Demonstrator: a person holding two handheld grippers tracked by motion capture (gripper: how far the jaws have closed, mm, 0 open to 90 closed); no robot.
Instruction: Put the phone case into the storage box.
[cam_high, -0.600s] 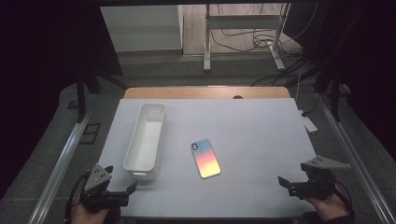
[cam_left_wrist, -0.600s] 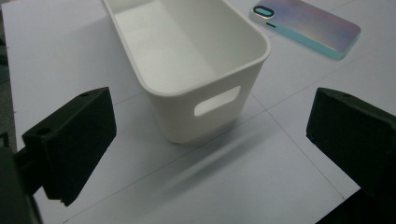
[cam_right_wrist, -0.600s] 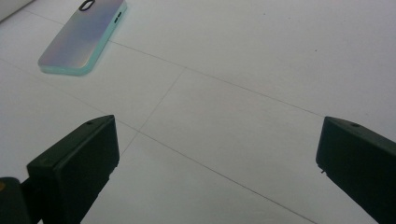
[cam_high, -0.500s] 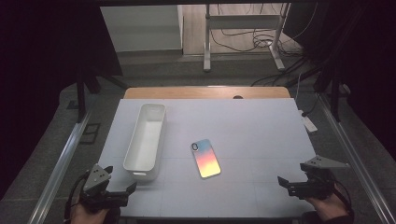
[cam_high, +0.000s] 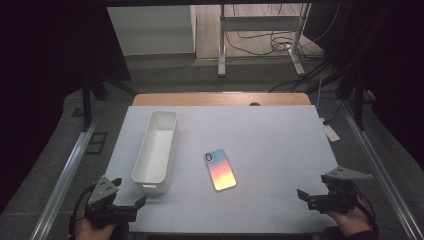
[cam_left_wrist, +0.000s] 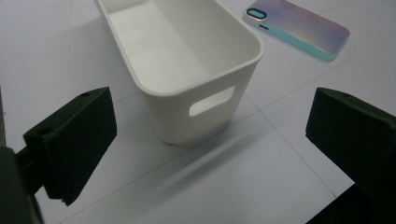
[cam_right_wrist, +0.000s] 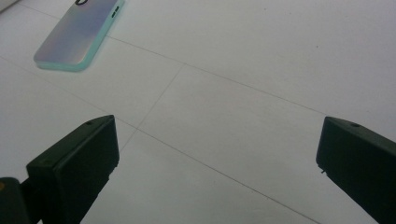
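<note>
On the counter, a phone lies beside a white bin, while left gripper and right gripper hover with jaws wide apart, holding nothing

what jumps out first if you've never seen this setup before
The eye goes first to the phone lying flat near the middle of the pale table, its back shading from blue through pink to orange. Just left of it and apart from it stands a long, empty white bin with a handle slot in its near end. At the near corners, the left tongs and right tongs hang open, holding nothing.
</note>
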